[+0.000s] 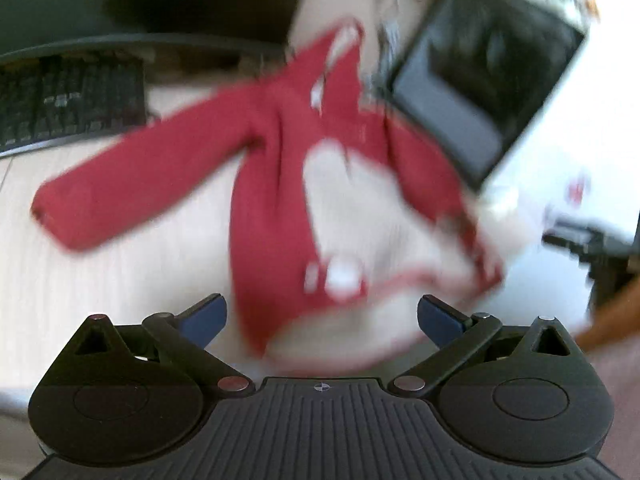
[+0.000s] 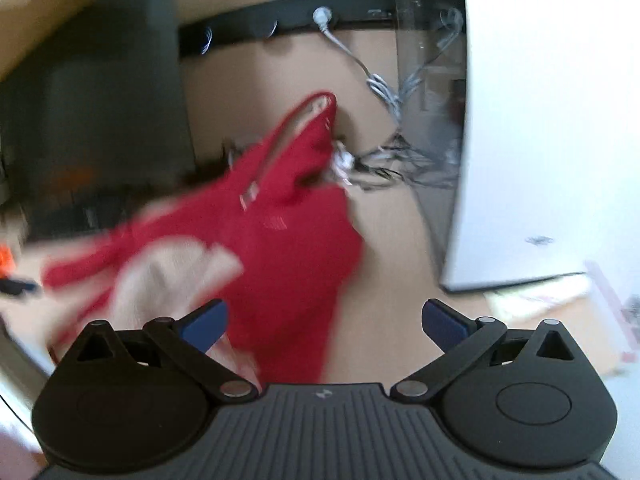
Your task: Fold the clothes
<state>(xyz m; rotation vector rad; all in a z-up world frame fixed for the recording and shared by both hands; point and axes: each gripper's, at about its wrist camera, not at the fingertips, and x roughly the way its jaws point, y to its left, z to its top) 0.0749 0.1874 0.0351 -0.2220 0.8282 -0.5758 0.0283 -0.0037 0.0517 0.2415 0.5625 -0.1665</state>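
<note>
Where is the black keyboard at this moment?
In the left wrist view, the keyboard lies upper left on the desk, beyond the red jacket sleeve.

Red long-sleeved garment point(image 1: 272, 184) lies rumpled and blurred on the pale tabletop, one sleeve spread sideways

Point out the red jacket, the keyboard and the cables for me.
red jacket point(image 1: 264, 184), left wrist view, body panel.
keyboard point(image 1: 68, 100), left wrist view, key area.
cables point(image 2: 384, 92), right wrist view, coiled white cord.
</note>
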